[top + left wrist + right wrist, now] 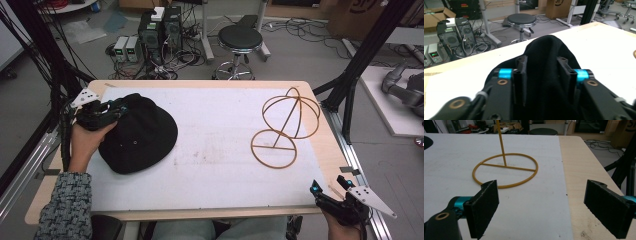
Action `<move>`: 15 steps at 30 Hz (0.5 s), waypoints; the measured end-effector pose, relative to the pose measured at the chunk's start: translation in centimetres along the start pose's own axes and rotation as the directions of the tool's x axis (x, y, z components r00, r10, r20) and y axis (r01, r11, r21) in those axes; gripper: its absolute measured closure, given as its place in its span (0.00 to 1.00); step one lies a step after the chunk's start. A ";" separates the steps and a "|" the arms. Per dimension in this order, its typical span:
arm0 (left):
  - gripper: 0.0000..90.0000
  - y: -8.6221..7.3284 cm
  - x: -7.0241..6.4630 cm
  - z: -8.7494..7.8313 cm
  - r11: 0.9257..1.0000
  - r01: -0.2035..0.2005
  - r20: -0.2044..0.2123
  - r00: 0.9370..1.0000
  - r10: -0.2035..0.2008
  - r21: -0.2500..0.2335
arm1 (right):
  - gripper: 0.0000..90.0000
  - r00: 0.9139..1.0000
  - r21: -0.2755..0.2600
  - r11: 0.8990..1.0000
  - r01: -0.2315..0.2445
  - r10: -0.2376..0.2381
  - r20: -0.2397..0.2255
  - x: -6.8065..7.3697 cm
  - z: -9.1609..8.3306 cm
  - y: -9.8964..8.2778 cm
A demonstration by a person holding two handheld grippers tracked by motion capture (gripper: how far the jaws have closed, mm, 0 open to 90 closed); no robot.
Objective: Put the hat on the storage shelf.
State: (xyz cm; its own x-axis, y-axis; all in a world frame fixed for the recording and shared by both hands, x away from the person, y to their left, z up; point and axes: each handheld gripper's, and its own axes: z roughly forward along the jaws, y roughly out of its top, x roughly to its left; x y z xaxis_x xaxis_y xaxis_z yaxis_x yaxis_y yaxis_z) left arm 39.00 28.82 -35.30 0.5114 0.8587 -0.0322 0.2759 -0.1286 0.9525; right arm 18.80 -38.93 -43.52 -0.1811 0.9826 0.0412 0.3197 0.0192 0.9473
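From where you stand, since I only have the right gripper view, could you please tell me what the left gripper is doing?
Observer: The left gripper has its jaws closed on a fold of the hat, at the table's left.
Operator: Thanks; what tops the stand's post?
Observer: The stand carries a dome of wire hoops, bare.
Operator: Where is my gripper?
Observer: The right gripper sits at the table's near right corner, clear of the stand.

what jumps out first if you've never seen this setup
The black hat on the left of the white table mat, with the left gripper closed on its bunched fabric at the hat's left edge. Across the mat to the right stands a yellow wire hat stand, bare. The right gripper waits open at the near right corner.
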 end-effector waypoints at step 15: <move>0.96 2.0 -0.6 -1.1 0.996 -0.085 0.084 0.993 0.085 -0.004 | 0.14 1.000 0.001 1.000 -0.009 0.009 0.004 0.0 -0.2 -0.1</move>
State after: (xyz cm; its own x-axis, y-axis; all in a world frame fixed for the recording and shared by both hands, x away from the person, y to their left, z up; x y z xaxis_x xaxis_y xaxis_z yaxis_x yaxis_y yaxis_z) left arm 38.35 28.56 -33.00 0.5994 0.8001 0.0240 0.2277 -0.1991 0.9532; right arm 18.55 -39.01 -43.53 -0.1743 0.9835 0.0480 0.3224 0.0109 0.9465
